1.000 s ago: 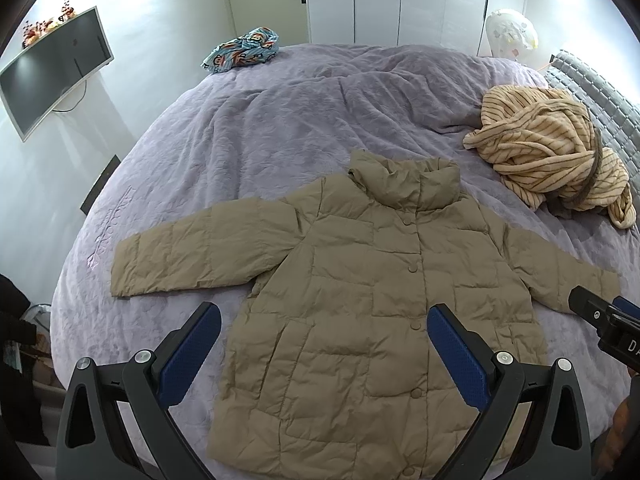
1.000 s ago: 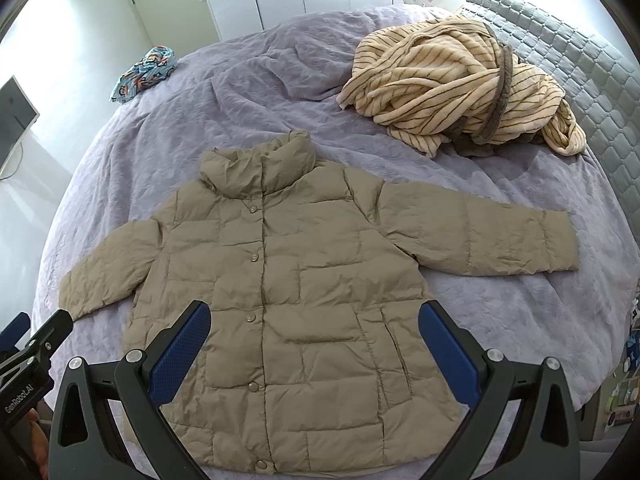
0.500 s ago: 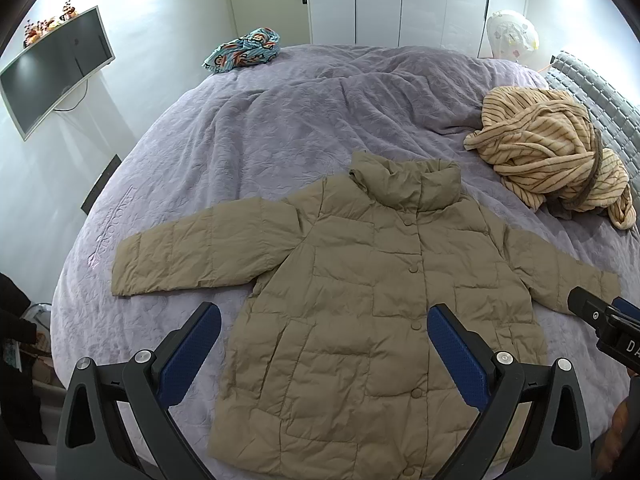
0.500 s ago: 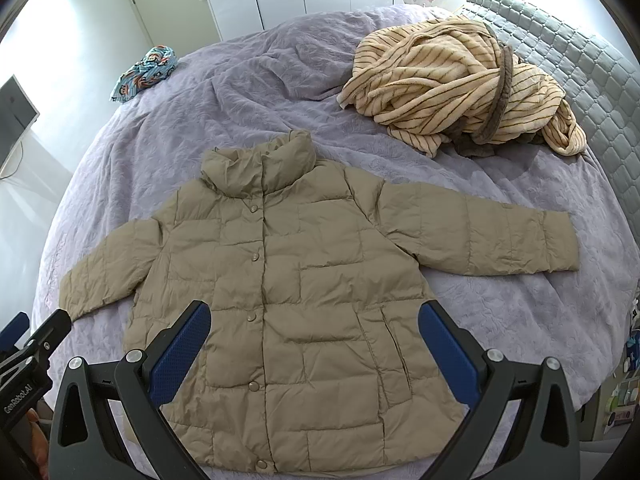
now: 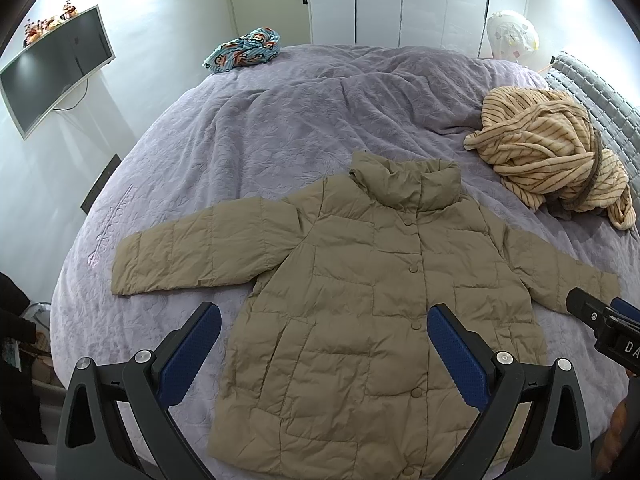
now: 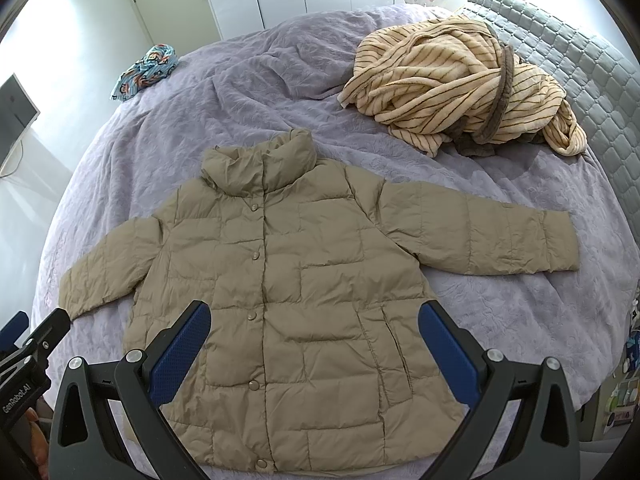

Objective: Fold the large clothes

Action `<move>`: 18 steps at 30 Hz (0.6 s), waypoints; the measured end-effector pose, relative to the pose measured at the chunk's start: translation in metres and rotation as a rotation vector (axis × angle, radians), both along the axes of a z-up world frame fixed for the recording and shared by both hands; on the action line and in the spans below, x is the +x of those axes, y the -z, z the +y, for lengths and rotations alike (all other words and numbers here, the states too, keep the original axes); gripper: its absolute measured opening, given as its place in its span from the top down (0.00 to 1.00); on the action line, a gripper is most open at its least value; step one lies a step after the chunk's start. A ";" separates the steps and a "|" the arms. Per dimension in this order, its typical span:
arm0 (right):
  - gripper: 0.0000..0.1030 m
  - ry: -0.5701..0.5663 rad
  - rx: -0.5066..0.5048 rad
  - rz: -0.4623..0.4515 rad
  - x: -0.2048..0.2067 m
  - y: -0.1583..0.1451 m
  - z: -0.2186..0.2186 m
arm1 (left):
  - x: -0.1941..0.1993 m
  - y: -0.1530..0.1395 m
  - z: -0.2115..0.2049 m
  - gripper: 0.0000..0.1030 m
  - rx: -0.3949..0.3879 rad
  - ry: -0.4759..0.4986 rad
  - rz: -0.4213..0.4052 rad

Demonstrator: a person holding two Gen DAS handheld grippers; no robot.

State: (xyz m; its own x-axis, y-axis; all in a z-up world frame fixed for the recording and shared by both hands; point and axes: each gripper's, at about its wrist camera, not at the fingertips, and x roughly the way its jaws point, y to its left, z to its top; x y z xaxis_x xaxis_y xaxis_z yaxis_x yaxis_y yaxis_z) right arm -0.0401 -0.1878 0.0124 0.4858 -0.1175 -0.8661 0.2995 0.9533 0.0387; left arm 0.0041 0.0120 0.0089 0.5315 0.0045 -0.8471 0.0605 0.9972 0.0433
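A tan quilted puffer jacket (image 5: 368, 304) lies flat and buttoned on the purple bed, collar away from me, both sleeves spread out sideways; it also shows in the right wrist view (image 6: 296, 304). My left gripper (image 5: 324, 320) is open and empty, held above the jacket's lower left half. My right gripper (image 6: 314, 316) is open and empty, held above the jacket's lower middle. The right gripper's tip (image 5: 588, 312) shows at the right edge of the left wrist view, and the left gripper's tip (image 6: 44, 332) shows at the left edge of the right wrist view.
A striped beige robe (image 6: 460, 80) lies bunched at the bed's far right by the grey headboard (image 6: 580, 60). A blue patterned garment (image 5: 244, 52) lies at the far left corner. The purple quilt (image 5: 280, 128) is wrinkled. A wall TV (image 5: 52, 68) hangs left.
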 end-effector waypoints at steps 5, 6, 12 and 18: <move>0.00 0.004 0.014 0.005 -0.001 0.002 0.003 | -0.001 0.001 0.003 0.00 -0.018 0.006 0.010; 0.00 0.007 0.024 0.008 -0.002 0.003 0.002 | -0.001 0.001 0.004 0.00 -0.028 0.010 0.014; 0.00 0.036 0.082 0.031 -0.004 0.012 -0.007 | -0.002 0.010 0.011 0.00 -0.075 0.015 0.032; 0.00 0.056 0.092 0.102 0.002 0.028 0.002 | 0.005 0.036 0.043 0.00 -0.123 -0.039 0.075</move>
